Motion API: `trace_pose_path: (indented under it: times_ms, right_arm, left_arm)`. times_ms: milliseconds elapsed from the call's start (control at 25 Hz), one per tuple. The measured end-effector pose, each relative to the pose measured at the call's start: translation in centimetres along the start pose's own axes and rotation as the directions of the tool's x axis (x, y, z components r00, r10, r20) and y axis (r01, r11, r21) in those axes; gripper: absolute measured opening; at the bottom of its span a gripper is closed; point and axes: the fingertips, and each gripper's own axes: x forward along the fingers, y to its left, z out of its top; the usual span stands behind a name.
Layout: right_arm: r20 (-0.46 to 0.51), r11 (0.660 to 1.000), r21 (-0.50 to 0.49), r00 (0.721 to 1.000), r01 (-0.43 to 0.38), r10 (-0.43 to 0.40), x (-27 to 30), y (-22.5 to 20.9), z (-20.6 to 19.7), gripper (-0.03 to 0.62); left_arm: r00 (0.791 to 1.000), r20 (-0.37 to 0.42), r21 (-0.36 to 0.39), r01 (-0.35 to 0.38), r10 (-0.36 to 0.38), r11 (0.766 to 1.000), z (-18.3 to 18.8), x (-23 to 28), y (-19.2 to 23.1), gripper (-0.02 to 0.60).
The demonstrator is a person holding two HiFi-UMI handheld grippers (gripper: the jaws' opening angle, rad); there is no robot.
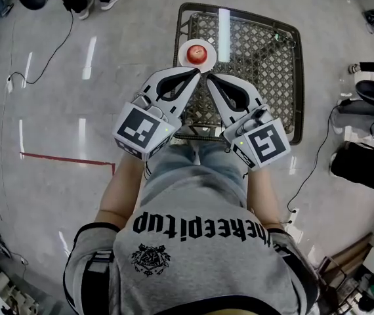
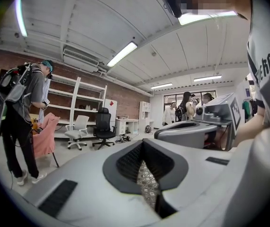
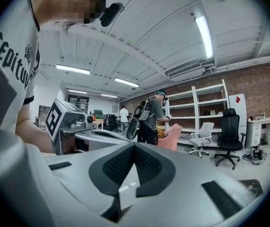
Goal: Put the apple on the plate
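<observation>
A red apple [image 1: 197, 52] sits on a small white plate [image 1: 186, 58] at the far left corner of a metal mesh table [image 1: 259, 51] in the head view. My left gripper [image 1: 199, 72] is held level just short of the plate, its jaws shut with nothing between them. My right gripper [image 1: 208, 79] is beside it, tips nearly touching the left one's, also shut and empty. In the left gripper view the closed jaws [image 2: 143, 144] meet over the mesh. The right gripper view shows its closed jaws [image 3: 135, 146] too. Neither gripper view shows the apple or plate.
Cables [image 1: 318, 156] trail on the floor right of the table, and a red tape line [image 1: 62, 159] marks the floor at left. People's feet [image 1: 88, 2] stand at the far left. A person with a backpack [image 2: 21, 112], office chairs [image 2: 102, 129] and shelves are around.
</observation>
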Motion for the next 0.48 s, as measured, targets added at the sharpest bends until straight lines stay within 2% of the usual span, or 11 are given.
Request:
trace_pose_path:
  times_ms: [480]
  right_arm:
    - [0.001, 1.000, -0.015, 1.000, 0.026, -0.026, -1.00, 0.37, 0.27, -0.003]
  left_arm:
    - [1.000, 0.011, 0.005, 0.026, -0.026, 1.000, 0.14, -0.21, -0.93, 0.011]
